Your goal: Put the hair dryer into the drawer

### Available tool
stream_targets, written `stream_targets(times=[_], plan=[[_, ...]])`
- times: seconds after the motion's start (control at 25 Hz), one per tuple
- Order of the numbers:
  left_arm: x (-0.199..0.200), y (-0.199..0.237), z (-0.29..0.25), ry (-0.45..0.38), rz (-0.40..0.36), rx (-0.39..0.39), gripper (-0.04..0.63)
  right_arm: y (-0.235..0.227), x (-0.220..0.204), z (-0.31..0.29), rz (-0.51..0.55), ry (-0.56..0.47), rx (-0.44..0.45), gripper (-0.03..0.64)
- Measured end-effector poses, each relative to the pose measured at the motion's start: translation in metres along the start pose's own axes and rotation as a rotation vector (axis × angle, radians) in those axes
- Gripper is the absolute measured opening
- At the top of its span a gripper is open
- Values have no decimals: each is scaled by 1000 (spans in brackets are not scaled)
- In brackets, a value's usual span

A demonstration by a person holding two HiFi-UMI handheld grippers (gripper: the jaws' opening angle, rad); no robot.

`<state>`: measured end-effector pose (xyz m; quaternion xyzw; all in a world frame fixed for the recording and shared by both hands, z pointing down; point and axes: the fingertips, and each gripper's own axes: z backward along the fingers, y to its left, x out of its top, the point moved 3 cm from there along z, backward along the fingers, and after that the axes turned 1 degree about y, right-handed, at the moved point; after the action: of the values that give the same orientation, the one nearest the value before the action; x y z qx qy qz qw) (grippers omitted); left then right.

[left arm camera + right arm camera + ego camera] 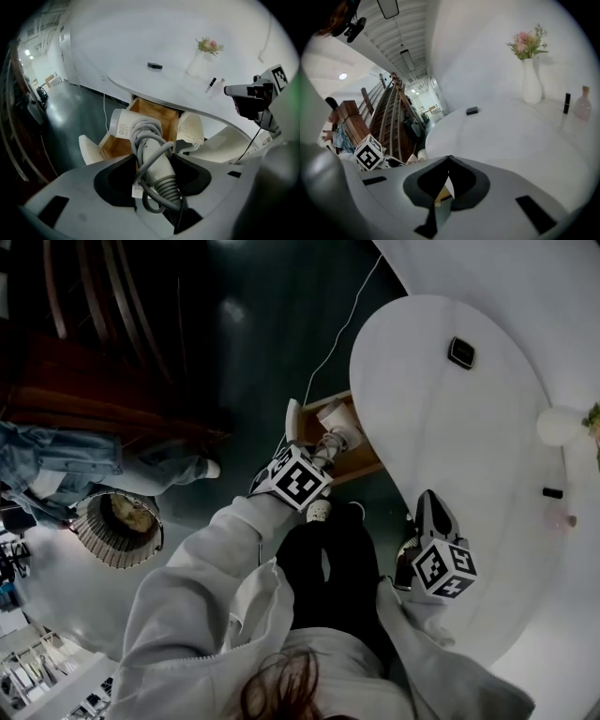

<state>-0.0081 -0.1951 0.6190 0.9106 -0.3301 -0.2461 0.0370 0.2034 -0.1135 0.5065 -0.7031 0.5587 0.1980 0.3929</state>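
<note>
A white hair dryer with its grey cord wound round the handle is held by my left gripper, whose jaws are shut on the handle. Its head hangs over the open wooden drawer under the white table. In the head view, the left gripper holds the dryer just above the drawer at the table's edge. My right gripper stays over the table's near edge; its jaws meet at the tips with nothing between them.
On the table are a small black box, a white vase of flowers, a black tube and a pinkish bottle. A white cable runs across the dark floor. A woven basket and wooden stairs are at the left.
</note>
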Motion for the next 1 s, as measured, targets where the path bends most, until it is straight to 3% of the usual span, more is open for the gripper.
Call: stream_targets(times=[0.6, 1.0], plan=[[34, 0, -40, 20, -84, -62, 232, -6, -18, 8, -8, 40, -38, 50], [51, -5, -69, -68, -103, -148, 232, -13, -20, 13, -25, 41, -81, 50]])
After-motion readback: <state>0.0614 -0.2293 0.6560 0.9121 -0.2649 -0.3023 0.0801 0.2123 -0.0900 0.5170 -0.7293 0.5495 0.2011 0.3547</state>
